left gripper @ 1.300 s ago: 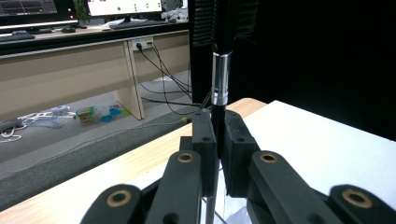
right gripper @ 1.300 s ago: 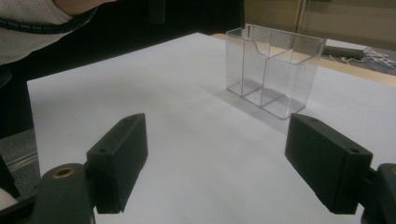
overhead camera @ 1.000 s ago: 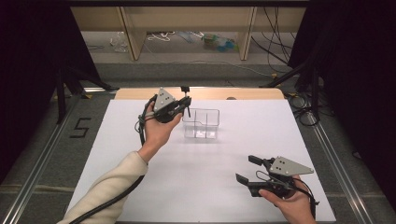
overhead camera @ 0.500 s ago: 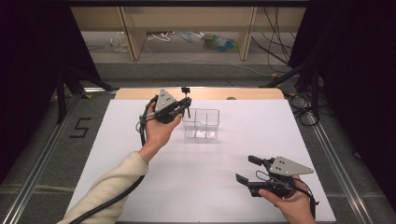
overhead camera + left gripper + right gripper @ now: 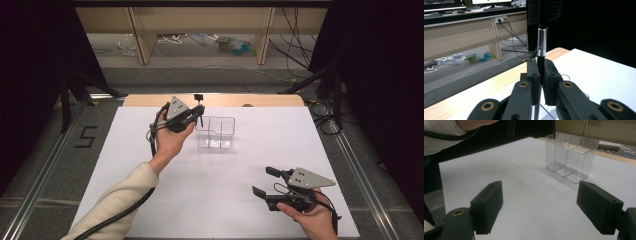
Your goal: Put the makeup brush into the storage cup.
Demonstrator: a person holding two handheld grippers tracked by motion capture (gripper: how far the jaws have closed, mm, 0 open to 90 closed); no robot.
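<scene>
My left gripper (image 5: 199, 116) is held above the white table at the left rim of a clear plastic compartment box (image 5: 216, 132). It is shut on a brush (image 5: 199, 102) with a black handle, a silver ferrule (image 5: 542, 41) and black bristles at the top. The brush stands upright between the left gripper's (image 5: 541, 72) pads. My right gripper (image 5: 265, 182) rests near the table's front right, open with nothing between its jaws. In the right gripper view the right gripper (image 5: 541, 207) points at the clear box (image 5: 571, 155), which stands upright and empty some way off.
The white table top (image 5: 250, 160) has a wooden strip (image 5: 270, 100) along its far edge. Beyond it are a grey floor, wooden shelf legs (image 5: 140, 35) and loose cables. Dark curtains hang at both sides. A sleeve (image 5: 446, 132) crosses the top left of the right gripper view.
</scene>
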